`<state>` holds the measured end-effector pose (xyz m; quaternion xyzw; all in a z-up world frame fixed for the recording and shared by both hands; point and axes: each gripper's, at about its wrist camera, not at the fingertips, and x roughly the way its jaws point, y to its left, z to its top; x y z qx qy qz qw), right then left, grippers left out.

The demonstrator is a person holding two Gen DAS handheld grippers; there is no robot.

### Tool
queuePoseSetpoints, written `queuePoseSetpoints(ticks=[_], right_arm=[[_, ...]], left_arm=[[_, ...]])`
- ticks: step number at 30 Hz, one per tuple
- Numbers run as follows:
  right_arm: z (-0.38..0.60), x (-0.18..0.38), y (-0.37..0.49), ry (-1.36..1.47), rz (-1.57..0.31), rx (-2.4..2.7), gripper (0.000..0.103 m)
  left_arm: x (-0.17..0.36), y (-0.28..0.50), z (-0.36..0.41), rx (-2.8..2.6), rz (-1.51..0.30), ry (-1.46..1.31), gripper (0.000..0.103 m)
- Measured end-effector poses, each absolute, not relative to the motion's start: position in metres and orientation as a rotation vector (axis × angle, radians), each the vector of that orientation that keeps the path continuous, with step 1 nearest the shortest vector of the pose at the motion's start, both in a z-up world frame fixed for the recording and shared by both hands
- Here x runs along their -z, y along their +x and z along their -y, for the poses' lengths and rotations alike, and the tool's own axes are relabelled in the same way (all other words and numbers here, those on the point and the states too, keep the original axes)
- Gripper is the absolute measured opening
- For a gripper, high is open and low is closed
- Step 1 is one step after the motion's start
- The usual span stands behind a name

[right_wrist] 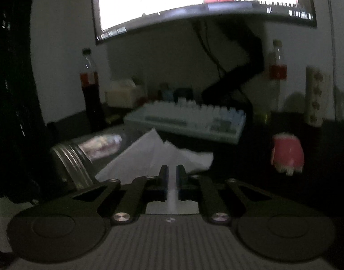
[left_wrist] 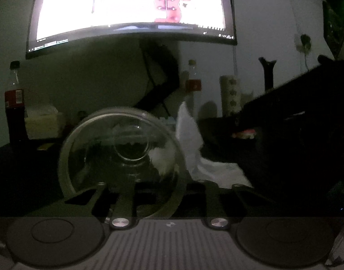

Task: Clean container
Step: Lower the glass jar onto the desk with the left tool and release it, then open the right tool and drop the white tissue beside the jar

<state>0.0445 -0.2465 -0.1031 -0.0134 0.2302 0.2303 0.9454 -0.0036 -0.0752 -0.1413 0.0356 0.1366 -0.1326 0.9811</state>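
Between the left gripper's [left_wrist: 157,193] fingers the glass jar [left_wrist: 122,157] lies rim-clamped, mouth toward the camera, smooth, slippery, breakable, while the right gripper [right_wrist: 170,180] pinches soft white tissue [right_wrist: 149,155] just ahead.

The dark counter [right_wrist: 250,157] carries a white mechanical keyboard [right_wrist: 189,121] near its back. Left of the keyboard stands a dark cola bottle [right_wrist: 91,90] beside a pale box [right_wrist: 122,95]; right of it, a small pink object [right_wrist: 287,153]; before it, white tissue paper [right_wrist: 149,155].
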Motion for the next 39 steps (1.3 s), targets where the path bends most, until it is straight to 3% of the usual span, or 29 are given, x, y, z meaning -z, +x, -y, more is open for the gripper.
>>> queuePoseSetpoints(ticks=[1, 6, 9, 11, 13, 15, 18, 20, 39], right_arm=[[0.244, 0.108, 0.046, -0.034, -0.484, -0.467, 0.023], [0.238, 0.129, 0.054, -0.044, -0.553, -0.458, 0.024], [0.244, 0.132, 0.055, -0.011, -0.556, -0.441, 0.024], [0.249, 0.130, 0.054, 0.016, -0.550, -0.432, 0.025], [0.254, 0.128, 0.053, 0.036, -0.545, -0.424, 0.026], [0.256, 0.124, 0.051, 0.055, -0.534, -0.413, 0.028], [0.258, 0.116, 0.046, 0.093, -0.517, -0.386, 0.042], [0.256, 0.110, 0.040, 0.099, -0.491, -0.384, 0.051], [0.245, 0.107, 0.030, 0.110, -0.481, -0.344, 0.061]], left_arm=[[0.142, -0.002, 0.077, 0.263, -0.280, 0.077, 0.023], [0.146, 0.000, 0.078, 0.250, -0.302, 0.093, 0.032], [0.146, -0.003, 0.075, 0.259, -0.304, 0.094, 0.045], [0.144, -0.005, 0.073, 0.269, -0.304, 0.081, 0.063], [0.142, -0.008, 0.069, 0.269, -0.299, 0.074, 0.073], [0.136, -0.011, 0.065, 0.272, -0.298, 0.065, 0.074], [0.129, -0.015, 0.059, 0.291, -0.299, 0.059, 0.082], [0.127, -0.016, 0.055, 0.309, -0.303, 0.056, 0.083], [0.125, -0.015, 0.043, 0.320, -0.338, 0.023, 0.082]])
